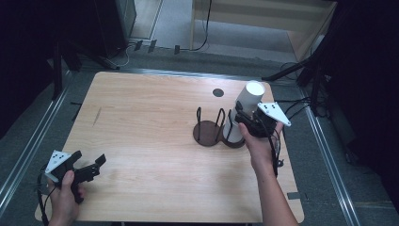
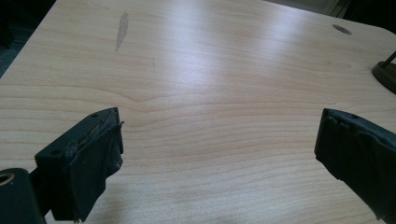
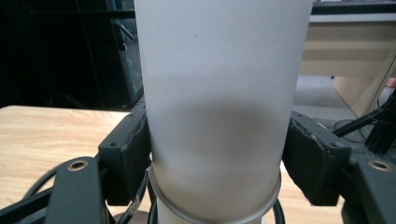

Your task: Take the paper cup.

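The left tool (image 1: 89,165) sits low at the near left corner of the surface (image 1: 155,150). A hand (image 1: 63,197) holds it. Its two black pads (image 2: 88,158) are far apart and there is nothing between them, just bare wood. So the left tool is let go and empty. The cup is far off to its right, across the surface, too far for it to help.

In the middle stands a dark wire rack (image 1: 209,127) with two round bases and thin loops that stick up. It is to the left of the right tool and a bit lower.

The right tool (image 1: 244,117) is on the right side of the surface, held by the other hand (image 1: 259,146). It is clenched on a tall white cup (image 1: 244,106). In the right gripper view the pads (image 3: 128,149) press on both sides of the white cup (image 3: 219,107), and a thin metal ring (image 3: 275,193) goes round it just below the pads. The cup stands almost straight up, tipped a little, with its long side going up and down. Its bottom end is down in the right part of the rack.

So the cup is right inside the right tool, and that hand is much the nearer one. I think the next move has to go straight up along the cup, so it slips free of the rack.
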The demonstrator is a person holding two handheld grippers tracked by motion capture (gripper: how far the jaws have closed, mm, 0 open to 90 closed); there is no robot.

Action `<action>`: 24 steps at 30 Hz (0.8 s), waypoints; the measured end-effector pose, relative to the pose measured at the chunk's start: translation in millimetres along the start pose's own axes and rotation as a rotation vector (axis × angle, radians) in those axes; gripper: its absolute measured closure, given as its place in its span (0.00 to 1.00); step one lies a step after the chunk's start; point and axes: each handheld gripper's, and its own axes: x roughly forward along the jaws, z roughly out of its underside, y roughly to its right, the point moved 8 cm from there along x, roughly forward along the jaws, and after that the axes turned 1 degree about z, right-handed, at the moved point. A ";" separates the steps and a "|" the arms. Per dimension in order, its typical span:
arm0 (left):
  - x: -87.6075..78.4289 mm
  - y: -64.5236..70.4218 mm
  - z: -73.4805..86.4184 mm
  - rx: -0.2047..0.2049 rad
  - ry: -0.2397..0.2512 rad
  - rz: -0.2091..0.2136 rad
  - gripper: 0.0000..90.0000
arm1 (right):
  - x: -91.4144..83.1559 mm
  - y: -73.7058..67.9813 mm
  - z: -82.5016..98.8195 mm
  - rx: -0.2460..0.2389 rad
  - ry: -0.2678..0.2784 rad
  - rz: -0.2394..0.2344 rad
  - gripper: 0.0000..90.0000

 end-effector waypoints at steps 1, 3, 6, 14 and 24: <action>0.0 -0.3 0.0 0.002 -0.001 -0.001 0.02 | -1.9 -0.1 -5.2 -0.001 0.008 -0.004 0.31; 0.1 -0.2 0.0 0.002 -0.001 0.001 0.02 | -3.6 -0.1 -9.6 -0.001 0.012 -0.002 0.31; 0.0 -0.2 0.3 0.006 -0.005 0.001 0.02 | -5.8 0.0 -15.6 -0.011 0.022 0.002 0.31; 0.1 0.2 0.4 0.008 -0.006 0.003 0.02 | -11.3 3.3 -27.2 -0.010 0.040 0.005 0.32; 0.3 0.3 0.5 0.010 -0.008 0.001 0.02 | -11.8 5.4 -25.8 -0.026 0.023 0.011 0.32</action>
